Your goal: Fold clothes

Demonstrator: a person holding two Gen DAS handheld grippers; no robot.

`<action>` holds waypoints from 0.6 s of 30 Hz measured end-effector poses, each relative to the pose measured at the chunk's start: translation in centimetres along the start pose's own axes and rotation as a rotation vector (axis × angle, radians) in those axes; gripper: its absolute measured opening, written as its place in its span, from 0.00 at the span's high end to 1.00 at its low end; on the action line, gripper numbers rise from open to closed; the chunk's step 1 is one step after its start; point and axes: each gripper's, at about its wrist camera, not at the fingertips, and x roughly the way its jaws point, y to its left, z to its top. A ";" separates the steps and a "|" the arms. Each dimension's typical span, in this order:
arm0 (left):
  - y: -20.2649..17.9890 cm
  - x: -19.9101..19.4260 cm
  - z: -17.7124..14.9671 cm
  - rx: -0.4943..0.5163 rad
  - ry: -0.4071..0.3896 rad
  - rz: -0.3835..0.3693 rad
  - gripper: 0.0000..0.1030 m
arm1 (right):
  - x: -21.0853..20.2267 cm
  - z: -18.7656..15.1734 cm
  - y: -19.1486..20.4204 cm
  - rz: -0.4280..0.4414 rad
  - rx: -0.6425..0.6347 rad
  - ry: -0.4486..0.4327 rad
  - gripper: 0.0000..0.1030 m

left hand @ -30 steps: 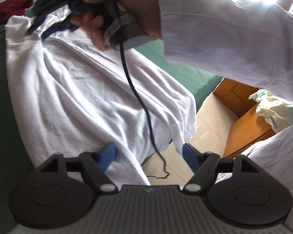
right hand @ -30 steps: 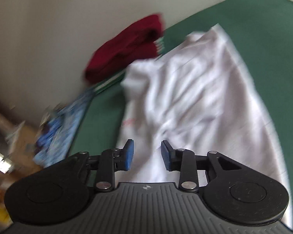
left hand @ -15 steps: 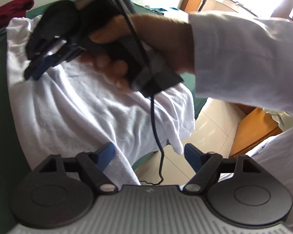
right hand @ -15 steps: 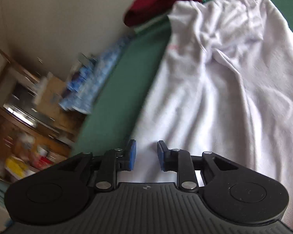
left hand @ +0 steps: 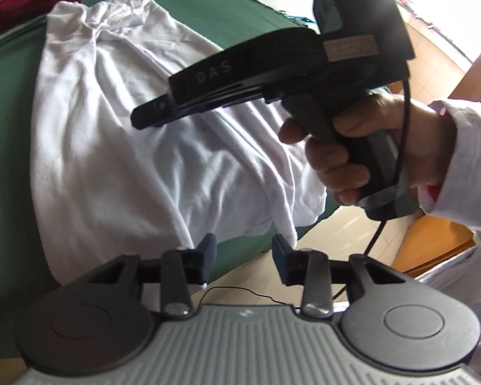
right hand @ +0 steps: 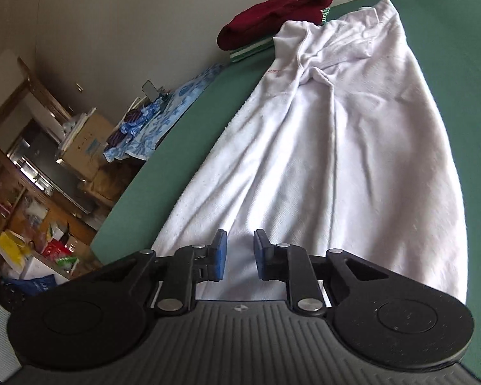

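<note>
While the white garment [right hand: 330, 147] lies spread along the green counter [right hand: 189, 147], its near hem drops out of sight behind the right gripper [right hand: 239, 253], whose fingers stand slightly apart over the cloth, having just eased open a touch, not pinching it. Small red lettering by the collar is too tiny to read. From the left wrist, the left gripper [left hand: 242, 258] has just narrowed, fingers apart with nothing between them, the hem hanging just beyond. "DAS" reads on the other gripper's black body; a hand [left hand: 346, 157] grips its handle, sleeve cut off. Folded maroon cloth [right hand: 275, 12] sits at the far end
</note>
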 end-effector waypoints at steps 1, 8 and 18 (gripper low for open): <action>-0.1 0.1 -0.1 -0.010 -0.001 0.004 0.60 | -0.2 -0.3 0.0 0.001 -0.007 -0.013 0.82; -0.8 -1.3 -0.1 0.045 -0.019 0.094 0.52 | 0.0 -2.1 1.2 -0.027 -0.073 -0.115 0.82; 4.6 -3.4 1.6 0.007 -0.121 0.152 0.54 | 0.4 -2.4 2.0 -0.055 -0.012 -0.149 0.82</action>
